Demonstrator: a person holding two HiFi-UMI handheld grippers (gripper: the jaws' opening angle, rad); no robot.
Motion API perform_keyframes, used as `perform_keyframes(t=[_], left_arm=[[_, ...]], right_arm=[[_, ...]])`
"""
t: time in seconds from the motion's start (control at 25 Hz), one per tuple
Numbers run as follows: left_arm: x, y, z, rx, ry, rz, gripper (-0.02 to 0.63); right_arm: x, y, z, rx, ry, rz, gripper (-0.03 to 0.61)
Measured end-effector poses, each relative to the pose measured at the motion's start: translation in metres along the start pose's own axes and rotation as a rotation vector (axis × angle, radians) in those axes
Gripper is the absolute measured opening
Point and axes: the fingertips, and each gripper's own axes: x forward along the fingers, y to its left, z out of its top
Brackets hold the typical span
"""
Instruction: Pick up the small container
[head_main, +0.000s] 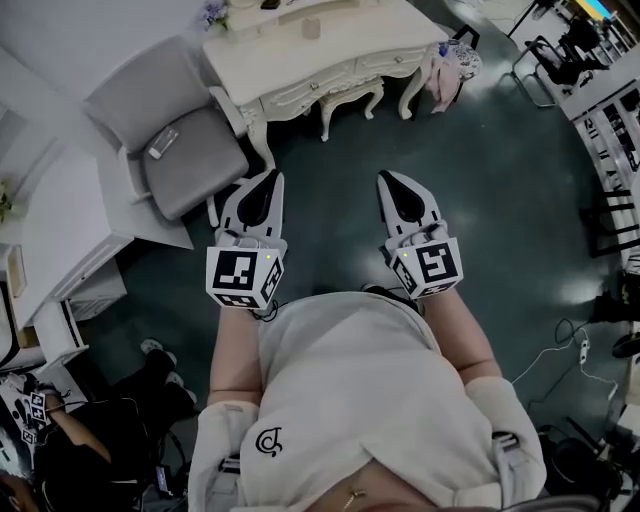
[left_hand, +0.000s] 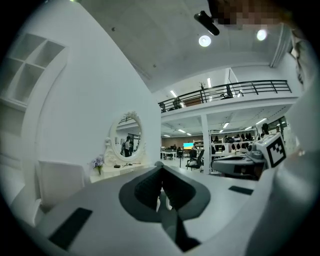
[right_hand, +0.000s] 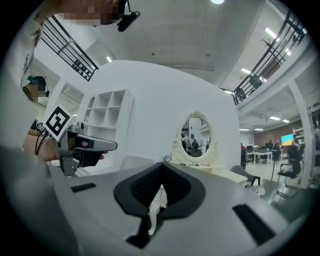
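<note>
My left claw (head_main: 266, 186) and right claw (head_main: 393, 187) are pressed together, empty; vanity surface (head_main: 345, 42) at twelve, grey chair (head_main: 190, 150) at ten.

Can't see the far side of the white dressing table (head_main: 300, 62): cut off by the top edge of the head view. Can't name the small bits (head_main: 311, 27) on it, too tiny. Same for the flat little thing (head_main: 163, 143) on the grey chair (head_main: 190, 165). Only part of a person in black (head_main: 110, 430) at the bottom left, cut by the edge. Only part of the right gripper (left_hand: 216, 162) in the left gripper view, back end lost behind something pale and blurry up close. Just tiny blurs there for the people at the desks (left_hand: 176, 149).
</note>
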Motion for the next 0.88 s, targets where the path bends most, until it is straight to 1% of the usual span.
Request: perform_keyframes(t=[0.08,0.16,0.32,0.44,0.64,0.8,0.88], left_arm=[[0.002,0.0,-0.004,-0.003,0.01,-0.004,0.012],[0.007,0.0,-0.009,-0.007,0.021,-0.006,0.012],[0.024,-0.003,-0.021,-0.01,0.051,0.009,0.012],[0.047,0.002,-0.025,-0.001,0.059,0.038,0.012],[0.106,0.01,-0.026,0.014,0.061,0.124,0.012],[0.177,0.028,-0.023,-0.009,0.053,0.214,0.012],[0.214,0.035,-0.019,-0.004,0.052,0.26,0.012]], right_arm=[[0.001,0.0,0.002,-0.023,-0.02,0.002,0.006],[0.002,-0.003,-0.002,-0.024,-0.02,0.002,0.006],[0.01,-0.023,-0.021,0.019,0.012,0.005,0.006],[0.031,-0.046,-0.031,0.042,0.014,0.027,0.006],[0.08,-0.103,-0.047,0.061,0.006,0.092,0.006],[0.141,-0.165,-0.05,0.063,0.008,0.153,0.006],[0.173,-0.197,-0.051,0.063,0.011,0.195,0.006]])
